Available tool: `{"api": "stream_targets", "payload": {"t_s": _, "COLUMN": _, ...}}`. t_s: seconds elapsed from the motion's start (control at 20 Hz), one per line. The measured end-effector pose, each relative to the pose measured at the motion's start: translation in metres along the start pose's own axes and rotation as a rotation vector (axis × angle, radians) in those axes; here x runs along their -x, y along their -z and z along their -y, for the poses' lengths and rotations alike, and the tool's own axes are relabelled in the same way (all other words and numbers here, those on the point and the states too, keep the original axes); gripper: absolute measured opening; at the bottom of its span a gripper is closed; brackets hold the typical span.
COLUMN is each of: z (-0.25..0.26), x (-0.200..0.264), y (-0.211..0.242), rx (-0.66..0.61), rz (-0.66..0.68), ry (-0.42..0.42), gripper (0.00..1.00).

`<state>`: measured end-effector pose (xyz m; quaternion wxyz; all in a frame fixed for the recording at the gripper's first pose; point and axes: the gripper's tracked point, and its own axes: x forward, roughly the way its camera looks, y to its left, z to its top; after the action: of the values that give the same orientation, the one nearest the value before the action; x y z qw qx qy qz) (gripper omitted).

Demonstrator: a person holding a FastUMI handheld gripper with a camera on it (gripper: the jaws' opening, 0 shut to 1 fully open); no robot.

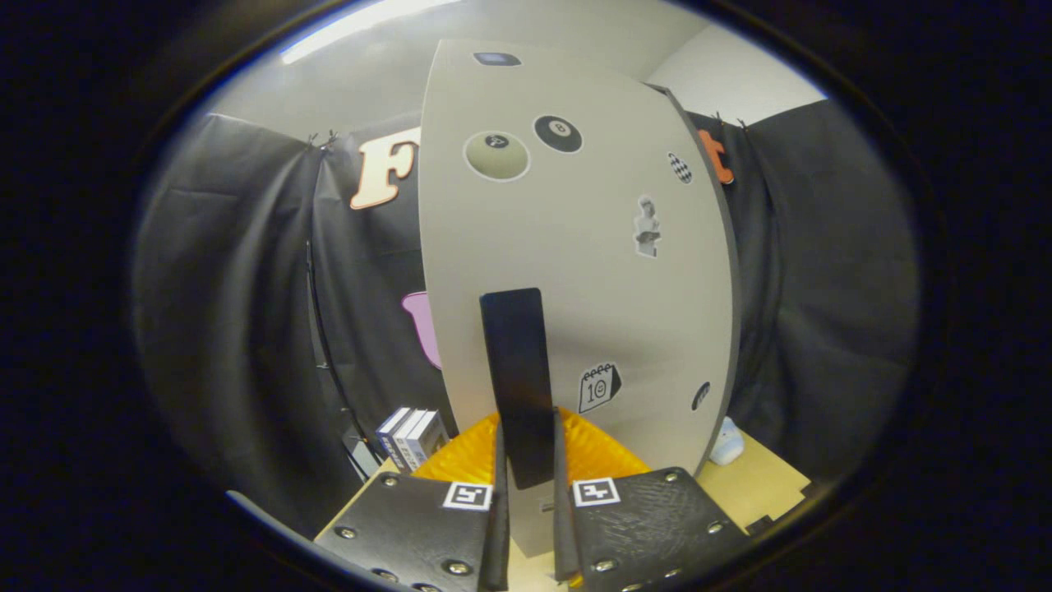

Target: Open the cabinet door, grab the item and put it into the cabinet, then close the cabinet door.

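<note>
In the gripper view, the gripper (pixel 526 493) has its two fingers drawn close together on either side of the dark upright handle (pixel 519 382) of the cabinet door (pixel 575 271), and both appear to press on the handle's lower end; that narrow pinch suits pulling or pushing the door by its handle. The door, a pale panel dotted with stickers, stands just ahead of the fingers, and whether it is fully shut or partly swung cannot be told. To the near left of the door, a small stack of boxes (pixel 411 436) stands on the worktop (pixel 760 481), possibly the item meant for the cabinet. A pale rounded object (pixel 728 444) sits to the door's right, beside the cabinet's edge, clear of the door's swing.
</note>
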<state>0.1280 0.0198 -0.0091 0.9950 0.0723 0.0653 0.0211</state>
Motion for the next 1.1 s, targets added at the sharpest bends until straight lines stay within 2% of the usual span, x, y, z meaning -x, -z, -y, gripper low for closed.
{"api": "stream_targets", "payload": {"t_s": 0.45, "z": 0.042, "x": 0.049, "y": -0.002, "rx": -0.022, "rz": 0.002, "ry": 0.035, "gripper": 0.21}}
{"api": "stream_targets", "payload": {"t_s": 0.65, "z": 0.081, "x": 0.082, "y": -0.009, "rx": -0.011, "rz": -0.004, "ry": 0.059, "gripper": 0.21}}
{"api": "stream_targets", "payload": {"t_s": 1.1, "z": 0.171, "x": 0.144, "y": -0.02, "rx": -0.006, "rz": 0.012, "ry": 0.198, "gripper": 0.2}}
